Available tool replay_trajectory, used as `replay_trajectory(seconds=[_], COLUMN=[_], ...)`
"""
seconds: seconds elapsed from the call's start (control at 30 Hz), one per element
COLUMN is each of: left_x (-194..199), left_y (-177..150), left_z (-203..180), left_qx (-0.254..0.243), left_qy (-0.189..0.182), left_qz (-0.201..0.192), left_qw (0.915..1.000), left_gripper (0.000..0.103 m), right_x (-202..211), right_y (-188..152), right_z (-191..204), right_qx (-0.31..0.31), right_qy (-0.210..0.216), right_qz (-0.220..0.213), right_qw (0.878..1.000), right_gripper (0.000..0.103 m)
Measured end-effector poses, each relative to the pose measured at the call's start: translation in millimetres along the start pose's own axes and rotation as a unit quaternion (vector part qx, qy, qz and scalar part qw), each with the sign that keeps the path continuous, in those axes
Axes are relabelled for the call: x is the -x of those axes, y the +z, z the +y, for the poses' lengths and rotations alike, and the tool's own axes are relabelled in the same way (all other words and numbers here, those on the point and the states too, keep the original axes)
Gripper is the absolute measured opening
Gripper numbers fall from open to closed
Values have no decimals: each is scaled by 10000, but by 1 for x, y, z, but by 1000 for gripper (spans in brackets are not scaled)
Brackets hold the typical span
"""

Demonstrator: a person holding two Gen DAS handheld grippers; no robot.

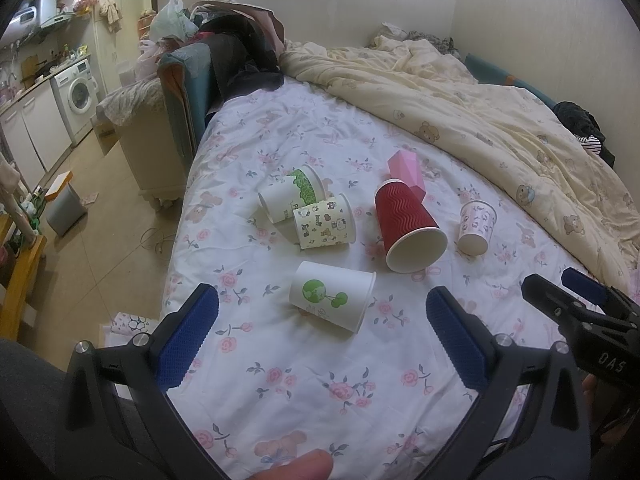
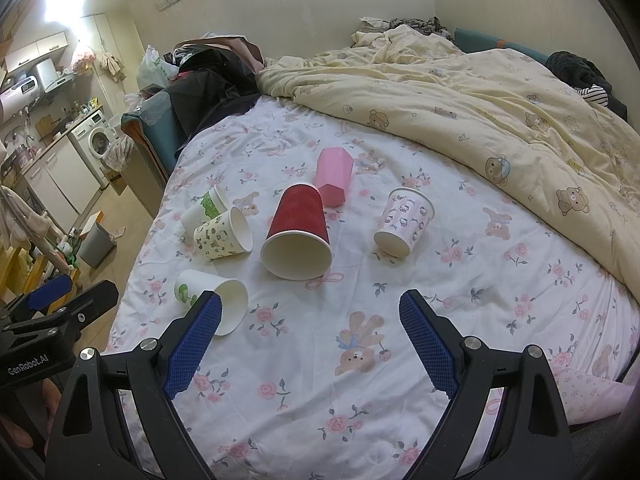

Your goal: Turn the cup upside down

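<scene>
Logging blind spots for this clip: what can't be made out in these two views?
- Pink cup: left wrist view, lower half behind the red cup.
- Green-leaf cup: right wrist view, mostly behind the cartoon-print cup.
- Globe-print cup: right wrist view, partly covered by the right gripper finger.
- Cup lettering: too small.

A bed takes up most of the scene, covered by a white sheet [image 1: 288, 380] printed with pink roses and small bears. A cream quilt [image 1: 460, 92] with bear prints lies bunched along the far right side, with dark clothes [image 2: 576, 66] at its far right edge. At the far left of the bed sits a heap of dark clothing [image 1: 240, 52] and a plastic bag [image 1: 170, 20]. On the left, past the bed, a washing machine [image 1: 78, 94] stands under a counter, and a grey bin [image 1: 64, 210] sits on the tiled floor [image 1: 108, 216].
</scene>
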State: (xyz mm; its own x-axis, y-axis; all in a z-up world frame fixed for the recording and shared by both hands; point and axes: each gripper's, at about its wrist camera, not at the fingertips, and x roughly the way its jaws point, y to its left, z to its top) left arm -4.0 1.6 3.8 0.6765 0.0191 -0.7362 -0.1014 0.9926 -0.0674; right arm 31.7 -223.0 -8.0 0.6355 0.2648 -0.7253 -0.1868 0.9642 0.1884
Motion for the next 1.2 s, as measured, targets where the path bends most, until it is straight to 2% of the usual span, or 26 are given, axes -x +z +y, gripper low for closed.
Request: replay_trajectory(seconds=[0.93, 1.07, 1.2], left_x=[-2, 0, -1], left_y=[2, 14, 30], left_z=[6, 6, 12], left_qx=[107, 95, 158], left_qy=[-6, -103, -173], left_qz=[48, 75, 61], left_qw=[9999, 9999, 9997], left_gripper=[102, 102, 102], right_x=[-1, -2, -4], right_y=[3, 12, 35], right_z=[7, 9, 17], right_qx=[5, 38, 207], right_qy=[56, 174, 287], right_qz=[49, 113, 124], right_qw=[10000, 9998, 9993], right_gripper=[93, 93, 93])
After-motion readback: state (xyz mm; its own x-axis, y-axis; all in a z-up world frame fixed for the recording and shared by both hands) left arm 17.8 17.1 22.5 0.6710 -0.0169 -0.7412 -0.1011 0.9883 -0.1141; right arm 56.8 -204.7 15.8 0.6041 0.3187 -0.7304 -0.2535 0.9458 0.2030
